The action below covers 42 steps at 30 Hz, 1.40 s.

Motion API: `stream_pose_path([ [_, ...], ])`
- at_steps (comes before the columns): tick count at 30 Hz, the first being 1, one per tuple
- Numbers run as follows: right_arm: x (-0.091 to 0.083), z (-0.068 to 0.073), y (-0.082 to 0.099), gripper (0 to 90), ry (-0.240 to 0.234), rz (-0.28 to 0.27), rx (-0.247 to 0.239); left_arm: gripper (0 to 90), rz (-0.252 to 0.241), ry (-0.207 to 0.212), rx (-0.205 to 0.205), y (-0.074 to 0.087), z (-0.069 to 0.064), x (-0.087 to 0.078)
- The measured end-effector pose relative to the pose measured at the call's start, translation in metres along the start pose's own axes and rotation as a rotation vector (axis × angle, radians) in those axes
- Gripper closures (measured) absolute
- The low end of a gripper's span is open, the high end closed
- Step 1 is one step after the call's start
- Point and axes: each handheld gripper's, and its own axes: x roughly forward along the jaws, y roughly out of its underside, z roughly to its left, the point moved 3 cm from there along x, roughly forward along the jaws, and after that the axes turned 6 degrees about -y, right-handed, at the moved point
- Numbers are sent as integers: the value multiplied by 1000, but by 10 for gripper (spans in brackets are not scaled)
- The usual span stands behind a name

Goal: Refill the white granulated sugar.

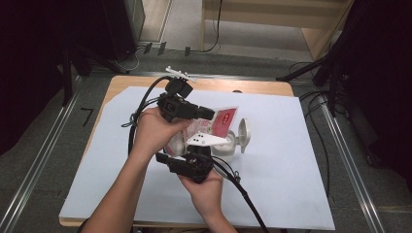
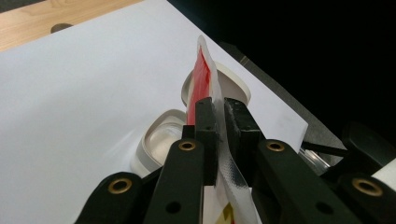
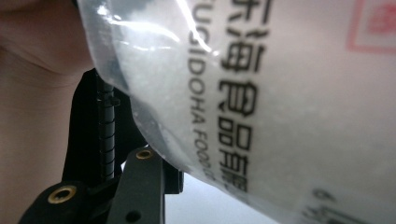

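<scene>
A plastic bag [image 1: 226, 119] with a red panel and a clear part hangs over the middle of the table, and its clear part holds white grains [image 3: 299, 116] under black print. My left gripper [image 1: 209, 113] points right and is shut on the bag's flat top edge [image 2: 203, 70], which stands between the two pads. From below, my right gripper [image 1: 189, 150] is shut on the bag's bulging lower part. One of its black fingers [image 3: 106, 135] shows at the left and the bag hides the other. Under the bag stands a white round container [image 1: 228, 148] with its hinged lid [image 1: 244, 136] open.
A white sheet [image 1: 291, 170] covers most of the wooden table [image 1: 262, 87]. Cables trail from both grippers toward the near edge. Dark stands and floor cables [image 1: 316, 107] flank the table on both sides.
</scene>
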Motion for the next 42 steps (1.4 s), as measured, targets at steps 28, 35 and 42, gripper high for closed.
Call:
stream_pose_path([
  [28,-2,-2,-2,599,-12,-3,22,859,16,-26,3,-2,-1,0],
  [35,-3,-4,-2,620,-2,1,21,859,7,-19,7,-3,-2,1],
  [42,-5,-9,-3,620,8,-11,39,857,-2,-19,16,-5,-4,7],
])
